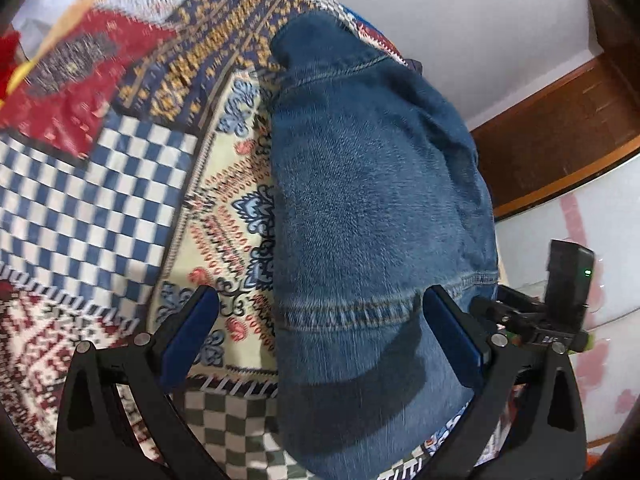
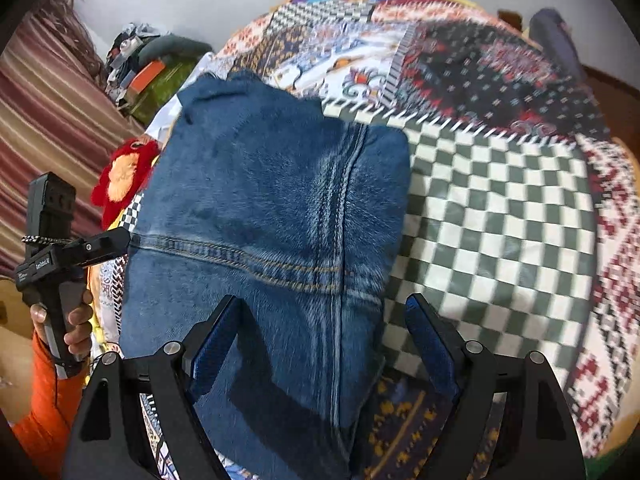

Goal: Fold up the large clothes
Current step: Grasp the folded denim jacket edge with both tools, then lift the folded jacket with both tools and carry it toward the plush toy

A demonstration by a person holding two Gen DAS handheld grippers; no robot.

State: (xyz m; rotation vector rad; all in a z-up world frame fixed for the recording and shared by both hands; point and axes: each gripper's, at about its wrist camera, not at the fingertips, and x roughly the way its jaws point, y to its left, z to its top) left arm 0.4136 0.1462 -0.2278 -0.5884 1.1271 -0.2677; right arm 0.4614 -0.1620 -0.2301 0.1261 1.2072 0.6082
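Blue denim jeans (image 1: 360, 200) lie folded in a long strip on a patchwork quilt (image 1: 100, 200). My left gripper (image 1: 318, 300) hovers over the strip's near part. It is open, with its blue pads wide apart and one fingertip (image 1: 436, 300) above the stitched seam. From the right wrist, the jeans (image 2: 260, 200) show a centre seam and a cross seam. My right gripper (image 2: 324, 304) stands open above them, one pad over denim, the other over the quilt (image 2: 500, 220). A hand (image 2: 76, 328) in an orange sleeve holds the left gripper's handle (image 2: 48, 240) at the jeans' left edge.
A red cloth (image 1: 60, 92) lies on the quilt's far left. Dark wood (image 1: 560, 128) and a white wall lie beyond the bed's right edge. A red plush toy (image 2: 124, 172), striped fabric (image 2: 48, 100) and a pile of things (image 2: 152, 64) flank the jeans' left side.
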